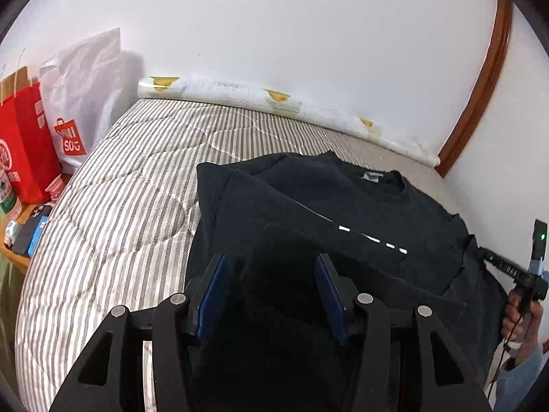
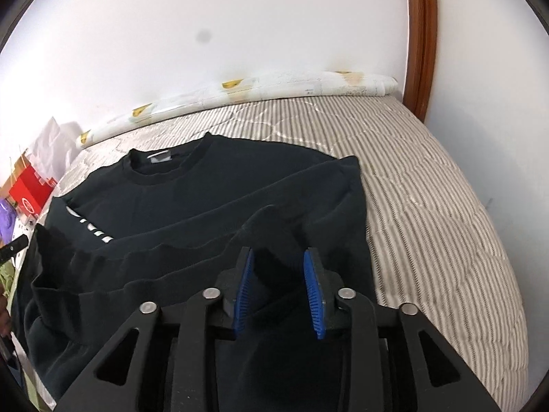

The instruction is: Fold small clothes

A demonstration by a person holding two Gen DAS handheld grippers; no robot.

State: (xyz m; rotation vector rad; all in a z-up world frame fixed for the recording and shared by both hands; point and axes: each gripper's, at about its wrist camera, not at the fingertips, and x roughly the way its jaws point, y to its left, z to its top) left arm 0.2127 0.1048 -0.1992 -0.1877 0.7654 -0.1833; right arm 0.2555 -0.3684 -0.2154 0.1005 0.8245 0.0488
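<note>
A black sweatshirt (image 1: 308,213) lies on the striped bed, collar toward the wall, both sleeves folded in across the body, white marks on one sleeve; it also shows in the right wrist view (image 2: 206,199). My left gripper (image 1: 271,267) is open, its blue pads hovering over the near left part of the garment with nothing between them. My right gripper (image 2: 279,267) is open above the near right hem, with cloth lying under the pads. The right gripper's body and the hand holding it (image 1: 521,285) show at the far right of the left wrist view.
The striped quilted mattress (image 1: 120,199) fills the surface. A rolled white sheet (image 1: 240,92) lies along the wall. Red and white shopping bags (image 1: 41,144) and a side table with small items stand to the left. A wooden door frame (image 2: 422,34) is at the right.
</note>
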